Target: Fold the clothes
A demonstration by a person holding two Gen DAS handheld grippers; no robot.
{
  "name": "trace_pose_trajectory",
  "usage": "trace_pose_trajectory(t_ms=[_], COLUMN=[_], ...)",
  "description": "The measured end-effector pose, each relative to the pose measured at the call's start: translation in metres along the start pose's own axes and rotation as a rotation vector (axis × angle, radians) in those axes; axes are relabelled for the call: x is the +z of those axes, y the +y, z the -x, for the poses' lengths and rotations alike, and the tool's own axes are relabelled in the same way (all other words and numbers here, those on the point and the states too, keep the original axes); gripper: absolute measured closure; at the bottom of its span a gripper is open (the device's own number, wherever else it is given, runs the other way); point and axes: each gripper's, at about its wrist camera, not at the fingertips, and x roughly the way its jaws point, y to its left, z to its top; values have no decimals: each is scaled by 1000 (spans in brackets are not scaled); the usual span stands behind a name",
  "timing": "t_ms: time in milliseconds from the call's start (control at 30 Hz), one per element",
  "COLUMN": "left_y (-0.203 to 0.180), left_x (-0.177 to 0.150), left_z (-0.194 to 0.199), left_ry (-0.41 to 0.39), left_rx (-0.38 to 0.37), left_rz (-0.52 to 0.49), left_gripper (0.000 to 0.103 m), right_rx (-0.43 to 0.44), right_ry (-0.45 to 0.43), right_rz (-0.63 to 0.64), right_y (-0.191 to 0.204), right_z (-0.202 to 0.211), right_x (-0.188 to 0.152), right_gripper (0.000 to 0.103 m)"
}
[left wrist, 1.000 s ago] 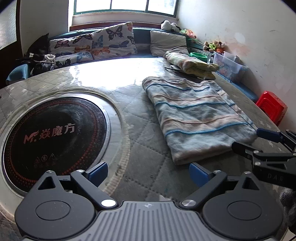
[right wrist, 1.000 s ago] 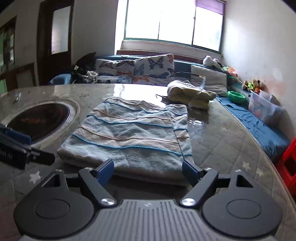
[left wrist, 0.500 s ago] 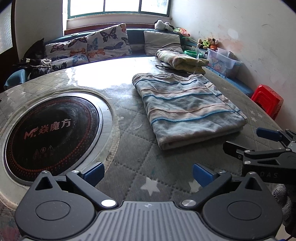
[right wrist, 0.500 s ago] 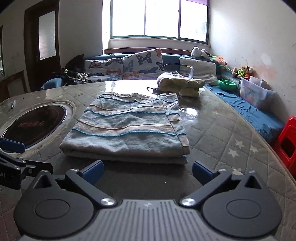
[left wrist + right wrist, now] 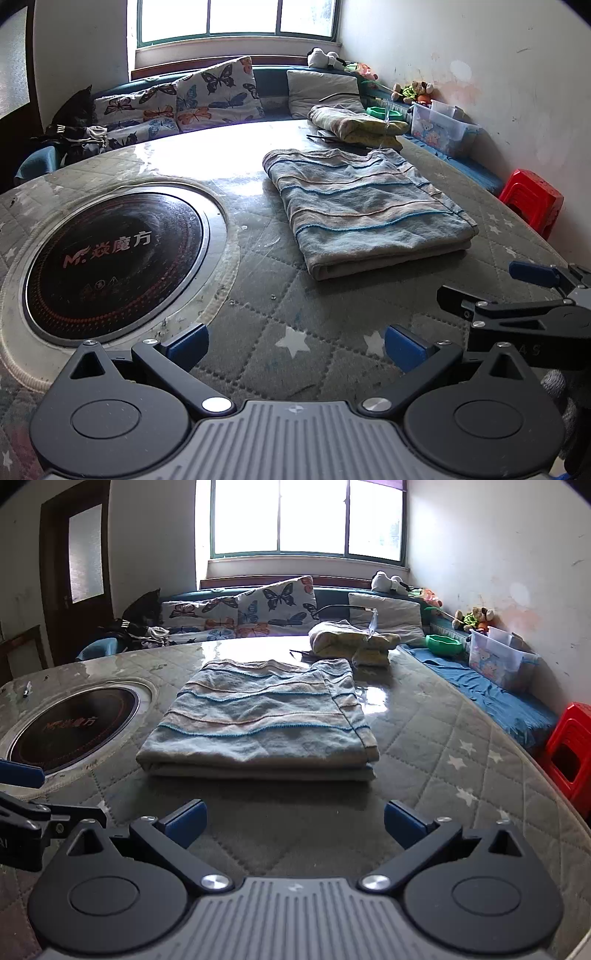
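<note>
A folded grey garment with blue and tan stripes (image 5: pixel 365 206) (image 5: pixel 258 723) lies flat on the quilted round table (image 5: pixel 280 302) (image 5: pixel 424 746). My left gripper (image 5: pixel 295 347) hovers open over the near table edge, well short of the garment and left of it. Straight in front of the garment's near fold, my right gripper (image 5: pixel 293 823) is open and holds nothing. The left wrist view catches the right gripper (image 5: pixel 517 280) at its right side. The left gripper's fingers (image 5: pixel 22 775) show at the left edge of the right wrist view.
A round black cooktop (image 5: pixel 110 254) is set into the table on the left. A folded yellowish cloth pile (image 5: pixel 354 125) sits at the far edge. Butterfly cushions (image 5: pixel 207 99) line a bench behind. A clear storage box (image 5: pixel 498 661) and a red stool (image 5: pixel 569 749) stand to the right.
Both grippers have pulled back toward the near table edge and away from the garment. The garment lies unchanged on the table.
</note>
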Motion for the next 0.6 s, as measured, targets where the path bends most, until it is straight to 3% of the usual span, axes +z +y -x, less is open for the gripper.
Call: trace_pose_trajectory(t_ms=[600], left_y=[-11], left_x=[-9], left_z=[13], left_ry=[-13], left_rx=[9], left_rz=[-33], left_gripper=[0], right_rx=[-27], right_ry=[14], right_rz=[-46], right_y=[-4], right_z=[14], right_x=[-18], right_gripper=[0])
